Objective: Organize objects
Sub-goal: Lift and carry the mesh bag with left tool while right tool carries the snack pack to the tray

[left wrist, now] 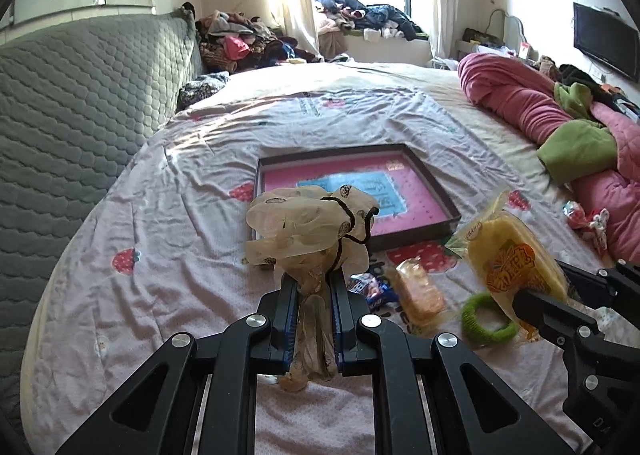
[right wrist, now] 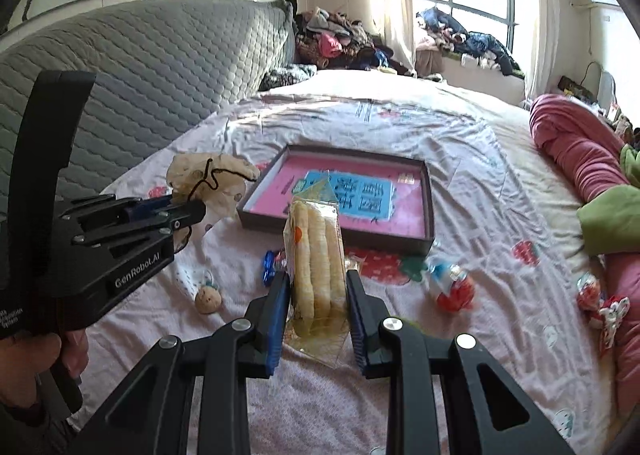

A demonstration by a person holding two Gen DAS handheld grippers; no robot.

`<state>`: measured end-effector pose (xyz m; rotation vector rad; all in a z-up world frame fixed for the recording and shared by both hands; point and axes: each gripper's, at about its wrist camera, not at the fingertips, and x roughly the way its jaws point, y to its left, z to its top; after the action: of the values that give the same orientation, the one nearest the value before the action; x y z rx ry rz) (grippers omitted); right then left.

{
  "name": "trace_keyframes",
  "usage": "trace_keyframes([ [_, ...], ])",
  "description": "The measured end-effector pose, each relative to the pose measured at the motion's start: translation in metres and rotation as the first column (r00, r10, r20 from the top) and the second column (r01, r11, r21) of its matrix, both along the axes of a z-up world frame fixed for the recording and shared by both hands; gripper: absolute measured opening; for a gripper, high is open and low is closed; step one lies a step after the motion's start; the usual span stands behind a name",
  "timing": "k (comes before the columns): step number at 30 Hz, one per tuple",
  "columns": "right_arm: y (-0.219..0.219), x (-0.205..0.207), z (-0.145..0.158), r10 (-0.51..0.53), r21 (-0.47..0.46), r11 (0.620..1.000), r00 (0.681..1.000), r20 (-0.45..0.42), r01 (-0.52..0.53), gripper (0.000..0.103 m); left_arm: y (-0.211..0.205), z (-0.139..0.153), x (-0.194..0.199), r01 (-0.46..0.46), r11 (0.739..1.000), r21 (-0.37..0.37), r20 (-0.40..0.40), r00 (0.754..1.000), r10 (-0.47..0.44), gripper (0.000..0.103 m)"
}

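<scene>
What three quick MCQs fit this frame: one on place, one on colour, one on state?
1. Where is the box lid?
A. on the bed sheet
B. on the windowsill
C. on the pink quilt

2. What colour is the hair tie?
A. red
B. green
C. blue

3. What is the right hand-held gripper doing?
A. open, holding nothing
B. shut on the snack pack
C. shut on the box lid

Answers: 1 A, the lid lies flat on the strawberry sheet; 2 B, the ring is green; 3 B, the fingers clamp the yellow pack.
</scene>
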<state>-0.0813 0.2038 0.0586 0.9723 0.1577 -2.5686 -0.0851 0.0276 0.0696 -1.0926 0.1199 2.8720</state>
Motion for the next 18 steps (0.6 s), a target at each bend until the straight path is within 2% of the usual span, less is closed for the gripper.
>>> trace_keyframes([
  [8, 0.007, 0.002, 0.025, -0.014, -0.006, 1.0, 0.999, -0.049, 0.014, 0.028, 0.008, 0.025, 0.008, 0.004, 1.0, -0.013, -0.046, 0.999, -0.004, 0.015],
  [18, 0.016, -0.009, 0.045, -0.034, -0.014, 0.999, 0.995, -0.092, 0.033, 0.028, 0.013, 0.041, 0.003, 0.002, 1.0, -0.002, -0.054, 0.999, -0.002, 0.015],
])
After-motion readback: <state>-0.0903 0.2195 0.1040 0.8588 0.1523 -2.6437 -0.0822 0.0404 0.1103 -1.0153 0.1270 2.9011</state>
